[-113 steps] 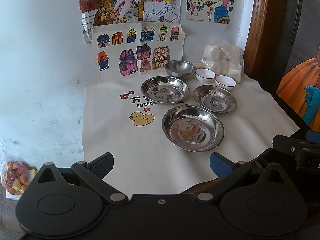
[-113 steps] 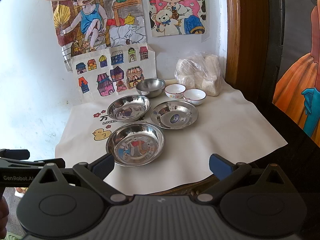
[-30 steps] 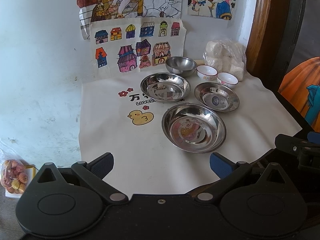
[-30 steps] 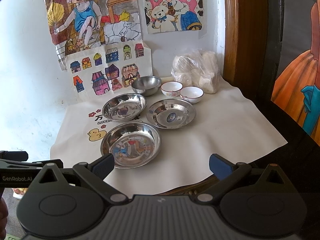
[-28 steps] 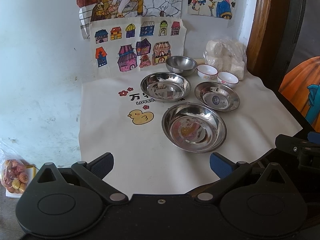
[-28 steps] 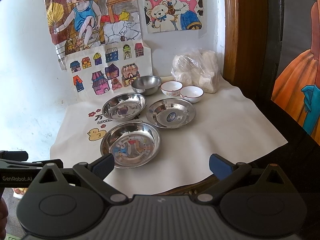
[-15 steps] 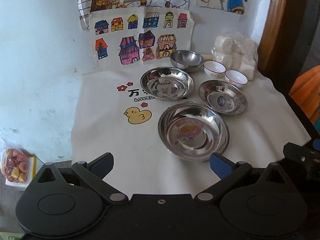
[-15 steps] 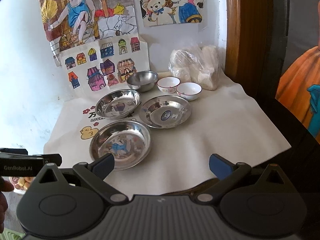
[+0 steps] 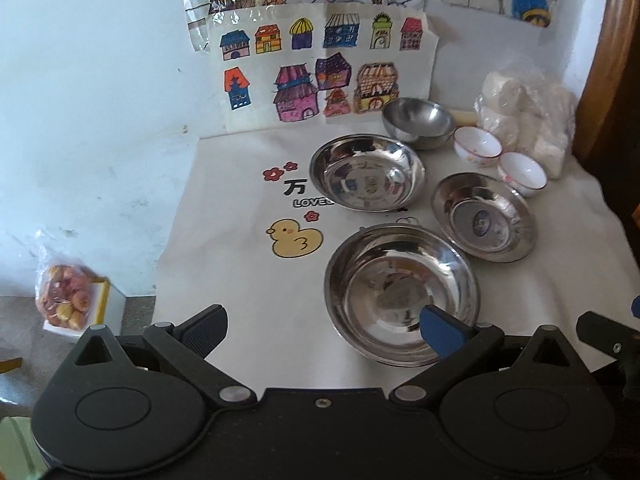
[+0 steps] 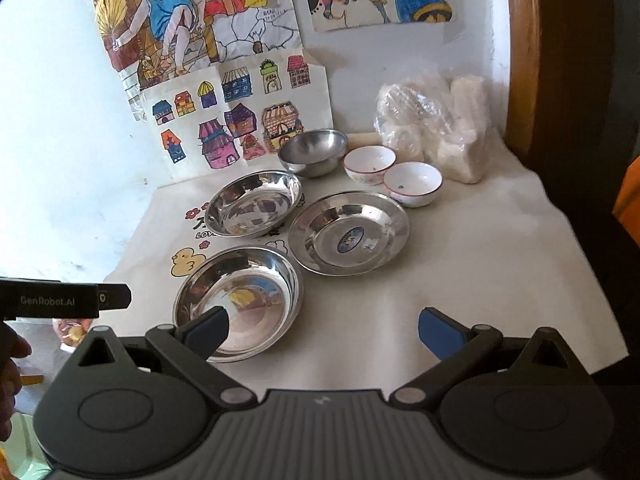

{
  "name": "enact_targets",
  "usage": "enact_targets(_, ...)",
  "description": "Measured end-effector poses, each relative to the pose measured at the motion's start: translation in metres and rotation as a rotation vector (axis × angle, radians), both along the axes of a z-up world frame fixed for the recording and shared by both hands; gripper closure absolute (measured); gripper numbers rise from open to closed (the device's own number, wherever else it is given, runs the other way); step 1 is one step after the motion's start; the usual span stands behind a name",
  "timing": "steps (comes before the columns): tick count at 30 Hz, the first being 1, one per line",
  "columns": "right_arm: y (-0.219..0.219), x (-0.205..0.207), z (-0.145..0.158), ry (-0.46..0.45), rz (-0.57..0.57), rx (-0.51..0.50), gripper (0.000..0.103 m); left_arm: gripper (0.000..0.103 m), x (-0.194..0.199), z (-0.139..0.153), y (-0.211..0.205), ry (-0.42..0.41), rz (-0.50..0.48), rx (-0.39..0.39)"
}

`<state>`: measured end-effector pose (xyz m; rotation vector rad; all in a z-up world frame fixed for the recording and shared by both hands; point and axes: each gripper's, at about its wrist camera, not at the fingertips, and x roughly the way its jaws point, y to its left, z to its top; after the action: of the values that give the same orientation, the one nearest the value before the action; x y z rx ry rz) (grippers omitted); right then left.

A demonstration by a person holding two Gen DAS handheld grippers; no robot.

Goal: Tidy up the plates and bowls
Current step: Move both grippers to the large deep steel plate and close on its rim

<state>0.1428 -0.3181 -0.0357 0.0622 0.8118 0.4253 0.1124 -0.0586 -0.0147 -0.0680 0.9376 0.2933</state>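
On a white cloth lie three steel dishes: a near deep plate, a far-left plate and a flat plate with a blue sticker. Behind them stand a small steel bowl and two white ceramic bowls. My left gripper is open and empty over the cloth's front edge, its right finger over the near plate. My right gripper is open and empty, its left finger over that plate.
A plastic bag of white blocks sits at the back right by a wooden frame. Drawings are taped to the wall. A bag of snacks lies on the floor at left. The left gripper's body shows in the right wrist view.
Both grippers have moved forward and down toward the table; the dishes look larger and nearer. The near plate now lies under a finger of each gripper. Nothing on the cloth has moved.
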Motion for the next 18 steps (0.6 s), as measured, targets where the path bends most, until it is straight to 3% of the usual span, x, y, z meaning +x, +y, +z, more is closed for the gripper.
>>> enact_targets(10, 0.014, 0.039, -0.011, 0.031, 0.018, 0.035, 0.000, 0.001, 0.036, -0.004, 0.023, 0.052, 0.008, 0.010)
enact_targets(18, 0.050, 0.082, -0.018, 0.038, -0.083, 0.028, 0.000, 0.001, 0.104, -0.017, 0.064, 0.073, -0.089, -0.020)
